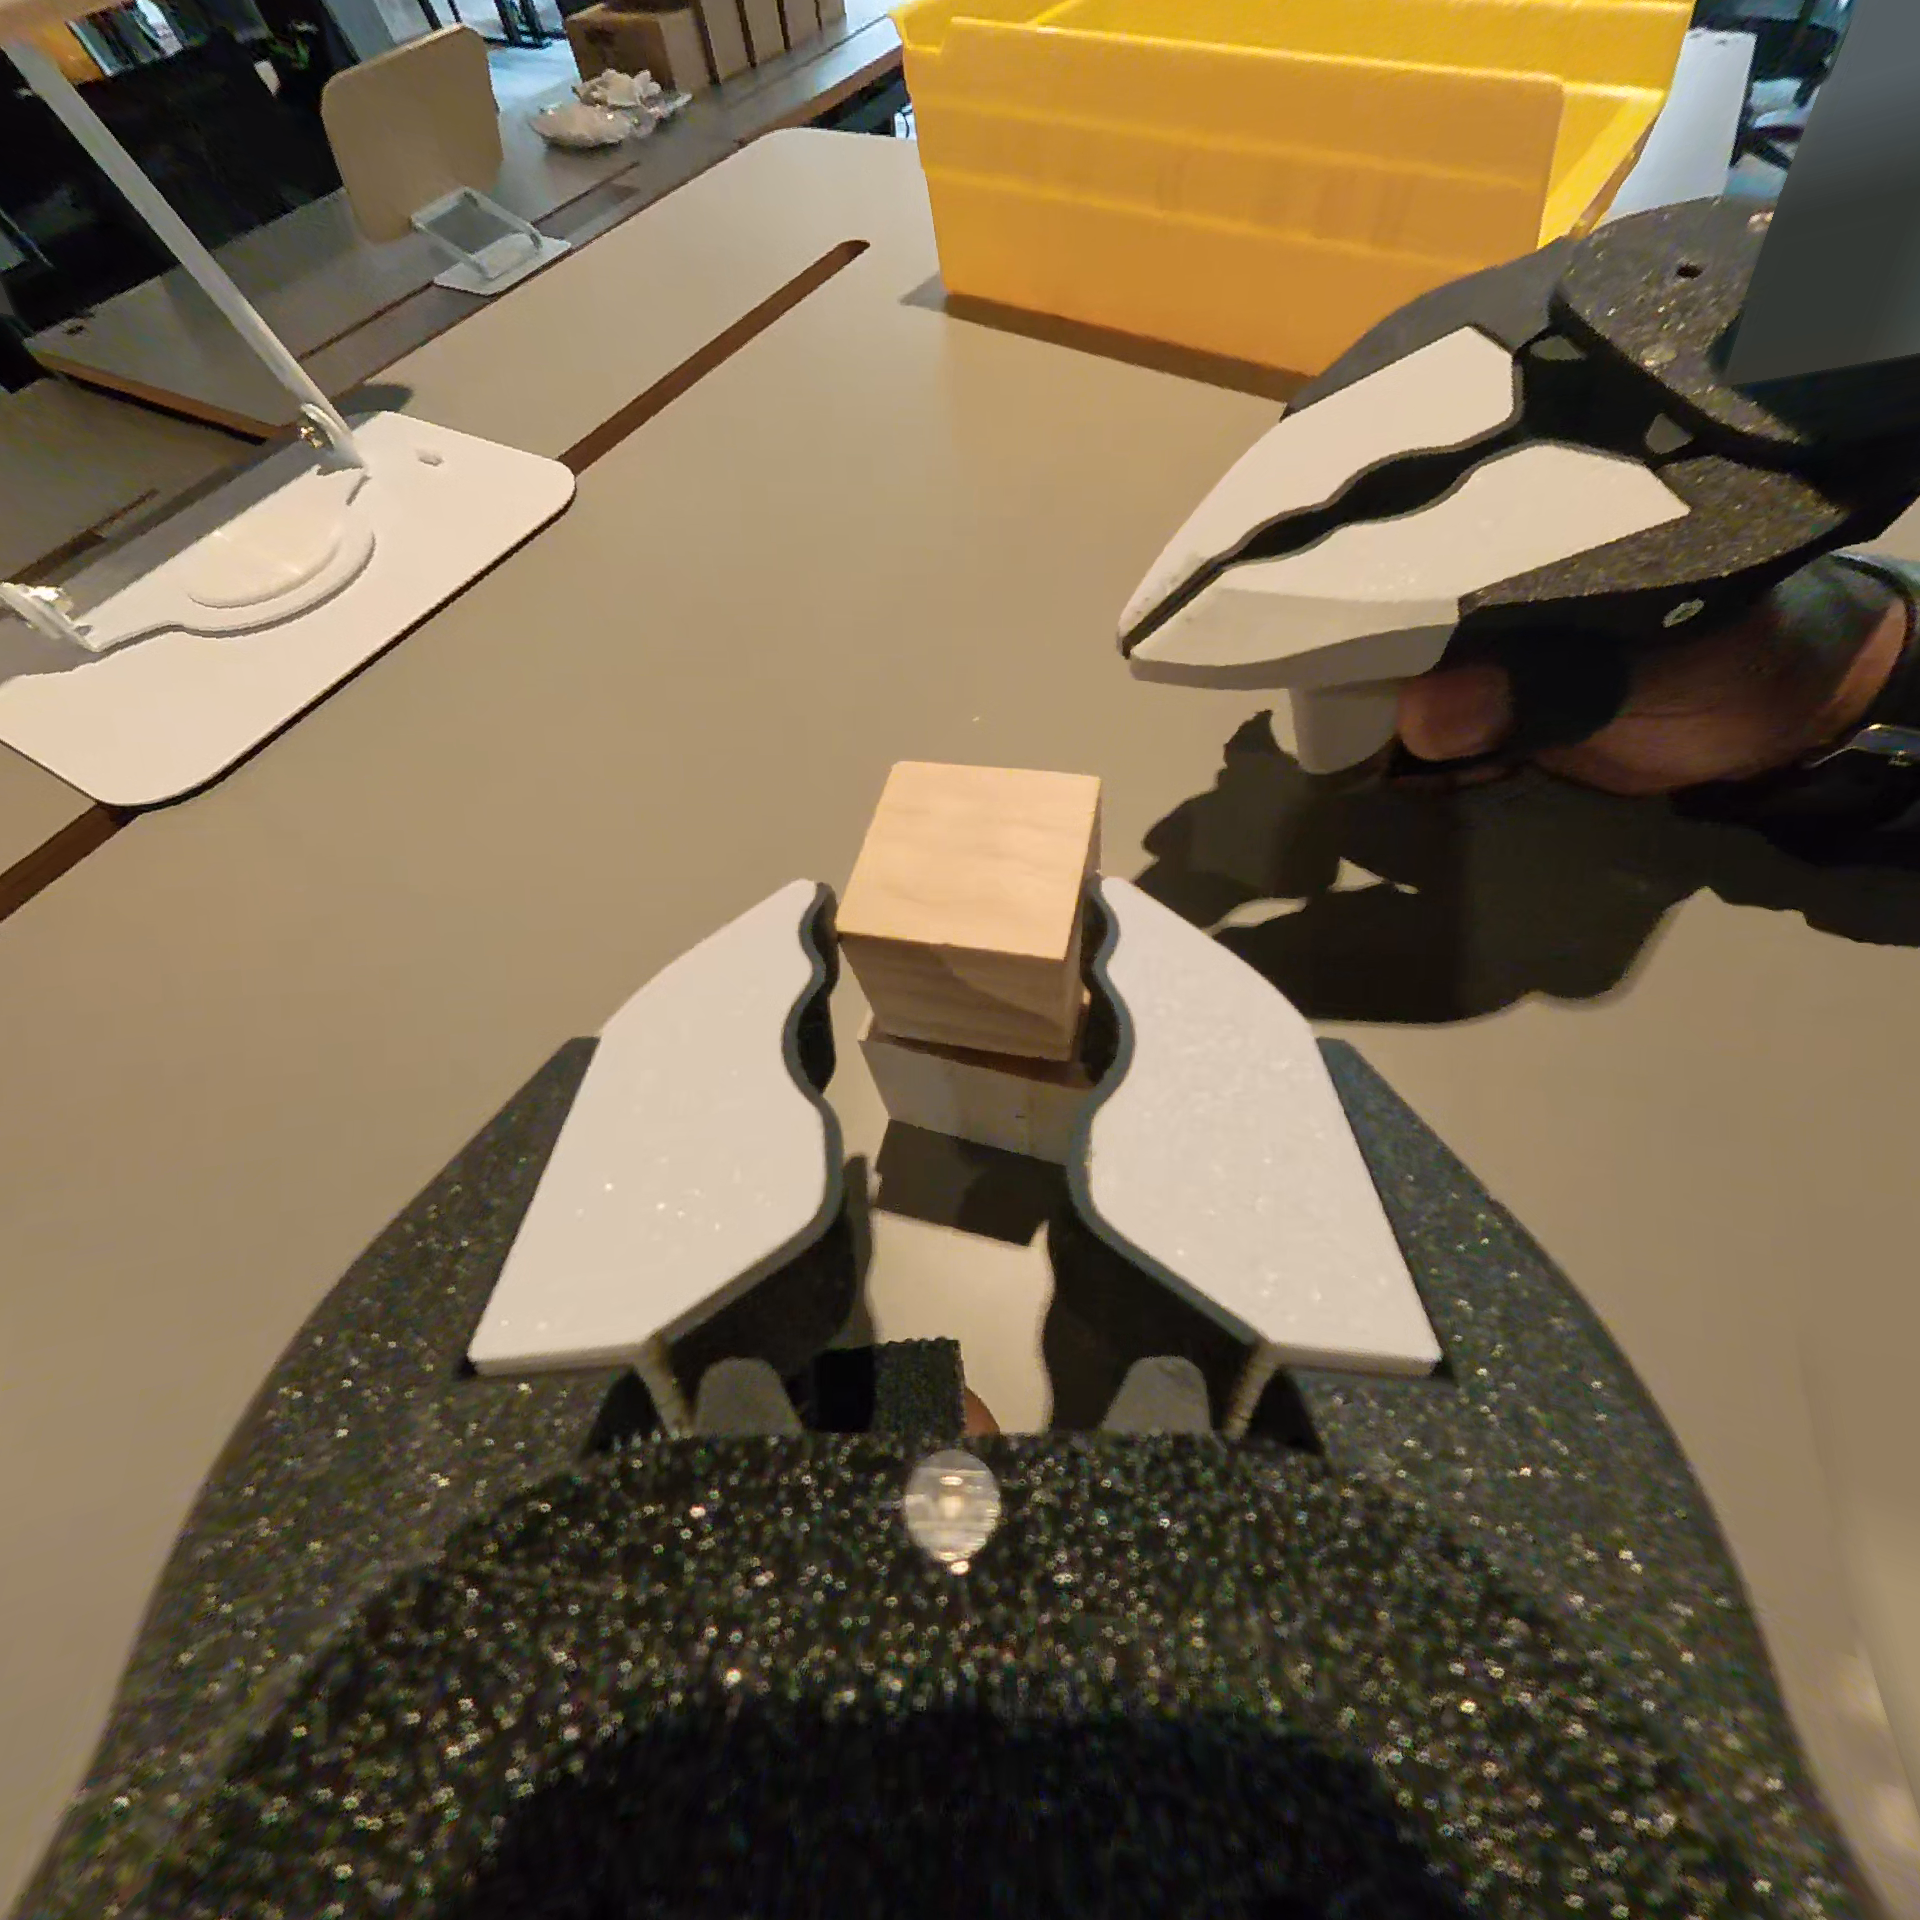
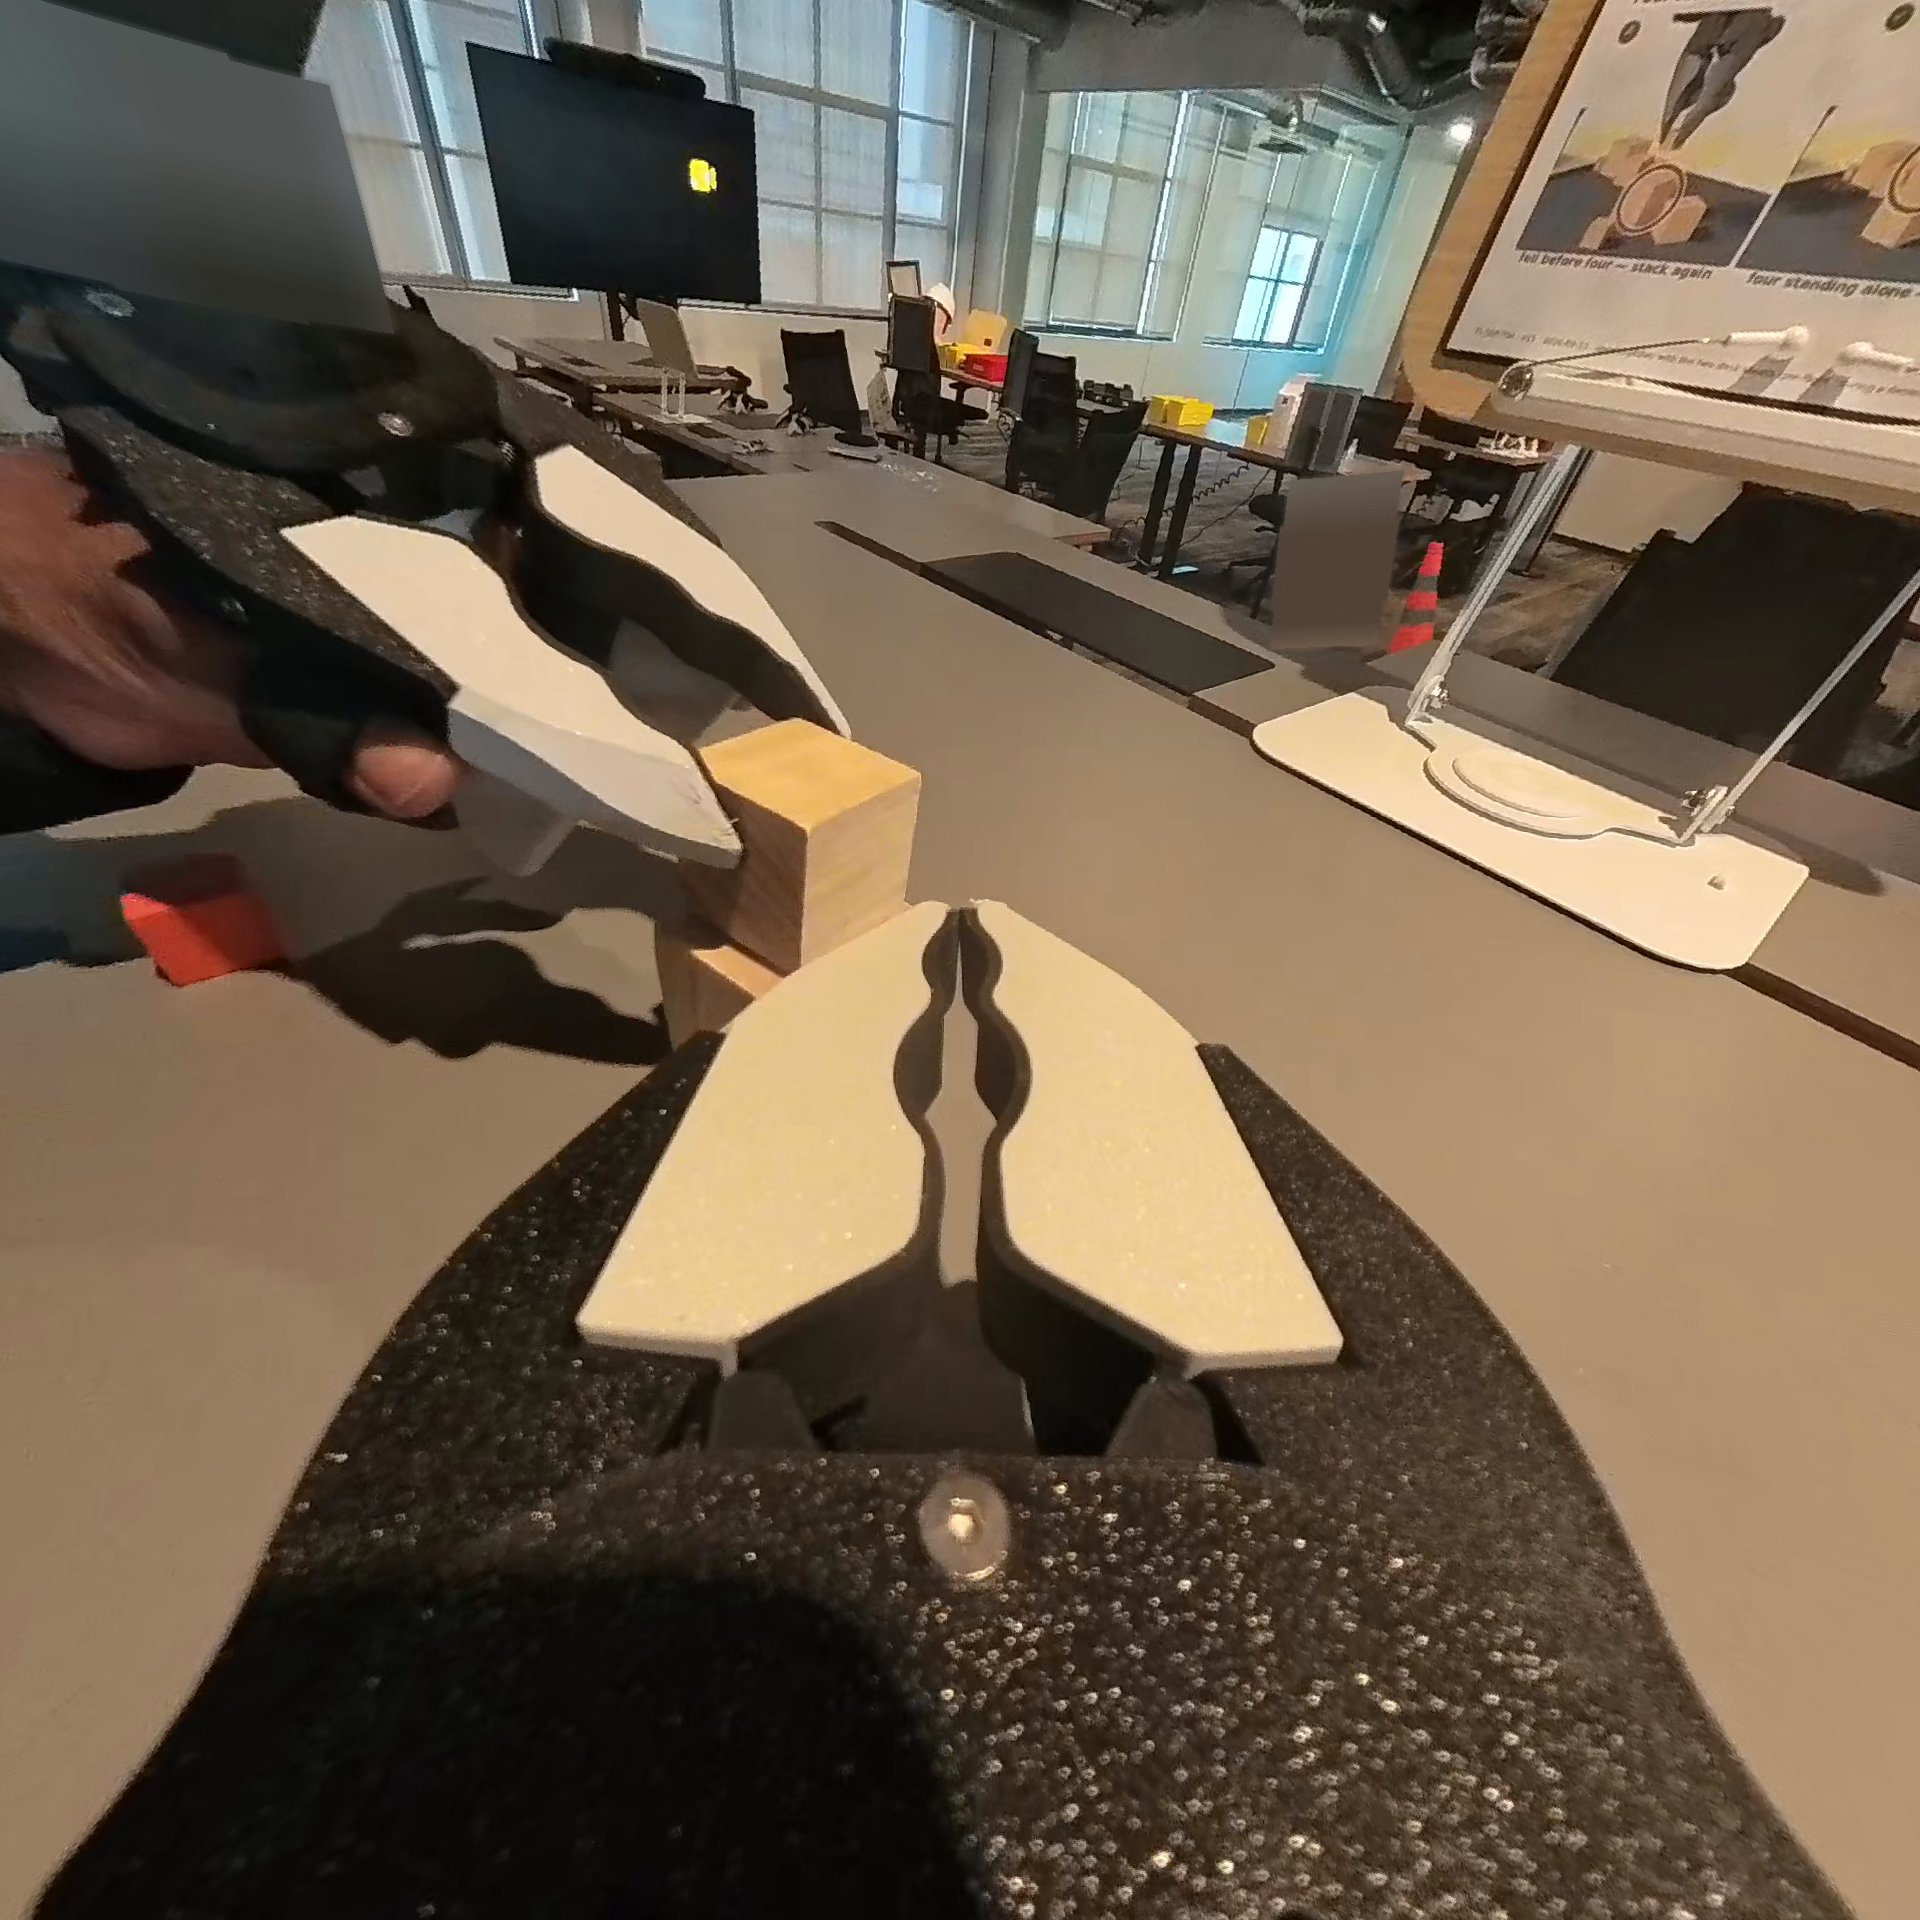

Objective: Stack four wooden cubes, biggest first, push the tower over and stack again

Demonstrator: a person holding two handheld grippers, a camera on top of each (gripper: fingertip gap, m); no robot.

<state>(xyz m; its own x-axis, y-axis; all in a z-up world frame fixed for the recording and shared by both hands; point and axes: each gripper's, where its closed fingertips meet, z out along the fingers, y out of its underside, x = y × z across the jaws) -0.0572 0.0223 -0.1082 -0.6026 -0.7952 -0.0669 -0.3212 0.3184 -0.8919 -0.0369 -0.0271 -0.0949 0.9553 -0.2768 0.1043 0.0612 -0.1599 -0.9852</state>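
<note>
the left gripper (image 1: 961, 935) has its fingers closed against the two sides of a pale wooden cube (image 1: 971, 899), which sits on top of a second wooden cube (image 1: 977, 1101); in the right wrist view the upper cube (image 2: 821, 842) looks twisted and offset on the lower one (image 2: 712, 982), overhanging it toward 3 o'clock. whether the upper cube's weight already rests fully on the lower one, i cannot tell. the right gripper (image 2: 961, 914) holds nothing, its tips pressed almost together with only a thin slit between them, and it hovers near the stack, at about 2 o'clock from it in the left wrist view (image 1: 1143, 623). by my reading the tower is two cubes high, so roughly half of one stacking round is done; two more cubes must go on, then the push-over, then the restack. which round this is cannot be told. counted: two wooden cubes visible, both in the stack; the other two cubes are not in sight. one small red block (image 2: 203, 920) lies on the table (image 2: 1351, 1039) at 9 o'clock of the stack in the right wrist view. one yellow bin (image 1: 1247, 156) stands at 12 o'clock in the left wrist view, and one white stand base (image 1: 281, 582) at 10 o'clock. two grippers, each held by a hand.
</note>
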